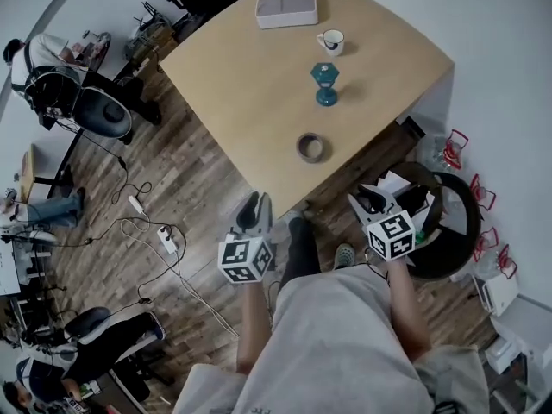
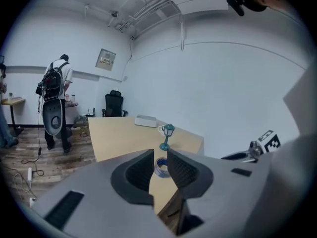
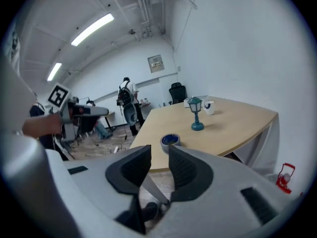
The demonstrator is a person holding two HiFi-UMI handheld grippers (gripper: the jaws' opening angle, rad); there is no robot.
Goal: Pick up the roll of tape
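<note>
Two grippers hang short of the light wooden table (image 1: 259,102) in the head view. The left gripper (image 1: 253,214) and right gripper (image 1: 371,198) both aim at it, probably lining up a reach. The ring-shaped roll of tape (image 1: 311,147) lies flat near the table's closest edge, ahead of and between them, well apart from both.

Left gripper view: jaws parted by a modest gap and empty, with the tape showing through it.

Right gripper view: jaws likewise parted and empty, with the tape ahead, just above the gap.
</note>
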